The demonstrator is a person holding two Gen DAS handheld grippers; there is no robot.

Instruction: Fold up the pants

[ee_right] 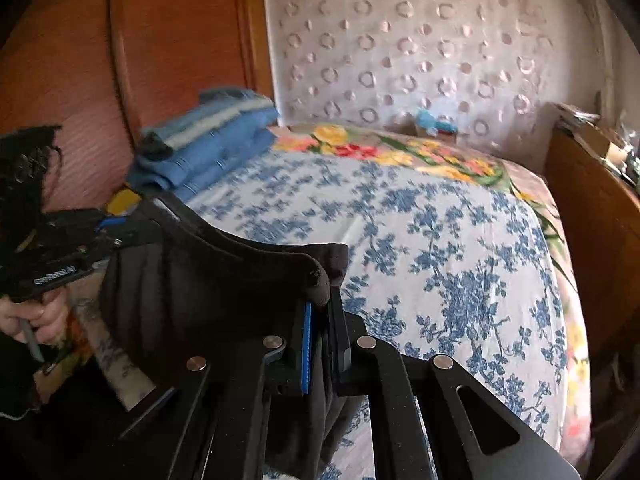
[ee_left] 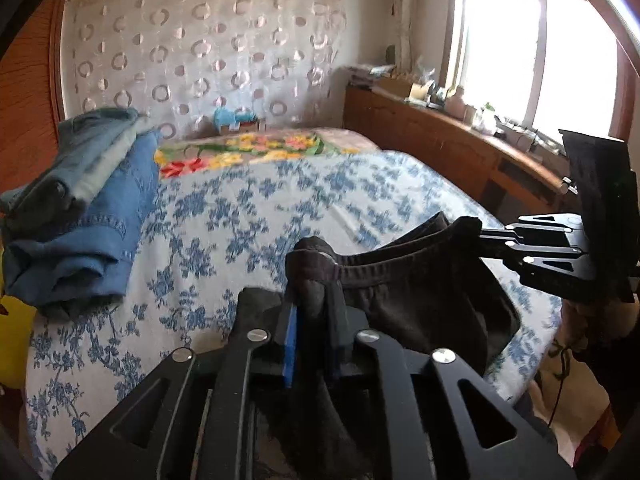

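Above the near edge of the bed, the black pants (ee_left: 420, 300) hang by their waistband, stretched between the two tools and lifted clear of the blue-flowered bedspread (ee_left: 248, 208). The left gripper (ee_left: 314, 312) has its blue-padded fingers pinched tight on one end of the waistband; the right gripper (ee_right: 324, 316) is likewise closed on the other end, with the cloth bunched over its tips. The legs drop out of sight below both cameras. By my reading this is the opening step: the garment is picked up and spread but not yet laid down, so the next move calls for carrying it forward over the open bedspread, keeping the waistband taut and level so the legs settle flat. A stack of folded blue jeans (ee_left: 84, 208) sits at the bed's left side, near the wooden headboard (ee_right: 120, 60). Faint white lettering shows on the left tool's body in the right view, too blurred to read.
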